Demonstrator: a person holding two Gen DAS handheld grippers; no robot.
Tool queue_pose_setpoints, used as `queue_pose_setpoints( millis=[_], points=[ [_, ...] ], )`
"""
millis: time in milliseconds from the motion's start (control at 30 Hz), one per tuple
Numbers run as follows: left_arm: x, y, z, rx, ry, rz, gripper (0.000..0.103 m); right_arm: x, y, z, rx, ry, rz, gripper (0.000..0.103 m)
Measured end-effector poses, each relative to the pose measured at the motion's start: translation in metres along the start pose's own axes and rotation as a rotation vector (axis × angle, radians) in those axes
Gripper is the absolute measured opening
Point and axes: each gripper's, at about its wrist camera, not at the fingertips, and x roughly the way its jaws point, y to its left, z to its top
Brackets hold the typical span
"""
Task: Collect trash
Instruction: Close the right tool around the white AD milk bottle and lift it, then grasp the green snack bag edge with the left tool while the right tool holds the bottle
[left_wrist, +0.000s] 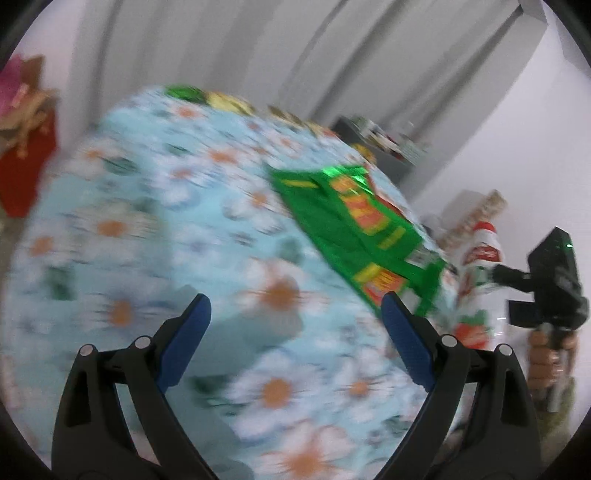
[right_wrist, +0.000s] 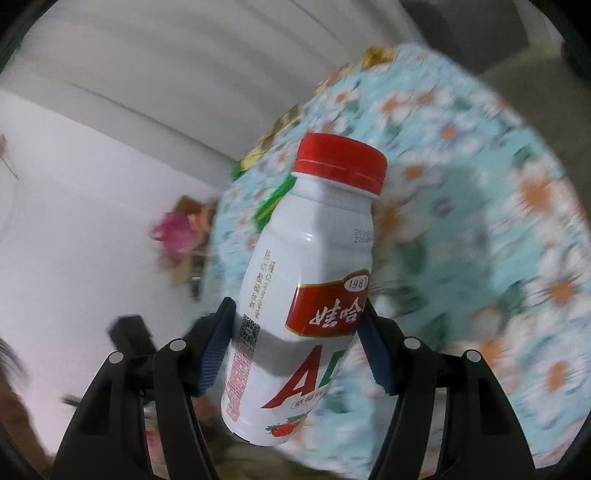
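Clamped between the blue pads of the right gripper (right_wrist: 295, 332) is a white bottle (right_wrist: 306, 280) with a red cap (right_wrist: 340, 162), tilted, its base towards the camera, held off the flowered tablecloth (right_wrist: 480, 221); the left gripper (left_wrist: 295, 317) is seen with its jaws spread wide and nothing between them, above the same cloth (left_wrist: 147, 221); a green wrapper (left_wrist: 354, 229) lies flat on the cloth just beyond the left gripper's right finger; much of the cloth is blurred.
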Motion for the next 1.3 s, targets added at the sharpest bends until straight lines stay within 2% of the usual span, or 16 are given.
queue_pose_setpoints(
  millis=[67,200,433,533,633,700,733,867,1000,1167,1300],
  points=[
    [0.015,-0.004,0.001,-0.021,0.043,-0.056,0.088,0.007,-0.003,0.000,-0.026,-0.009,-0.043,0.063],
    [0.047,-0.012,0.007,-0.074,0.127,-0.135,0.075,0.027,-0.009,-0.003,-0.022,-0.010,-0.038,0.063],
    [0.092,-0.016,0.025,-0.212,0.166,-0.257,0.069,0.034,-0.022,-0.003,0.008,-0.022,0.016,0.063],
    [0.106,-0.019,0.026,-0.251,0.154,-0.259,0.057,0.037,-0.027,-0.004,0.025,-0.031,0.034,0.063],
    [0.113,-0.025,0.021,-0.270,0.148,-0.249,0.034,0.034,-0.031,-0.008,0.042,-0.038,0.047,0.063],
    [0.116,-0.030,0.015,-0.266,0.159,-0.230,0.013,0.031,-0.031,-0.009,0.043,-0.040,0.051,0.063],
    [0.117,-0.032,0.012,-0.255,0.168,-0.218,0.012,0.028,-0.030,-0.009,0.037,-0.041,0.051,0.063],
    [0.100,-0.042,0.014,-0.195,0.163,-0.214,0.003,0.011,-0.030,-0.013,0.010,-0.038,0.054,0.063],
    [0.058,-0.046,0.014,-0.105,0.155,-0.185,0.001,-0.009,-0.039,-0.022,0.018,-0.031,0.075,0.062],
    [0.004,-0.043,0.003,-0.035,0.241,-0.185,0.001,-0.027,-0.058,-0.037,0.062,-0.011,0.160,0.062],
    [-0.018,-0.050,-0.008,0.061,0.288,-0.075,0.001,-0.039,-0.054,-0.044,0.047,-0.021,0.214,0.062]
  ],
)
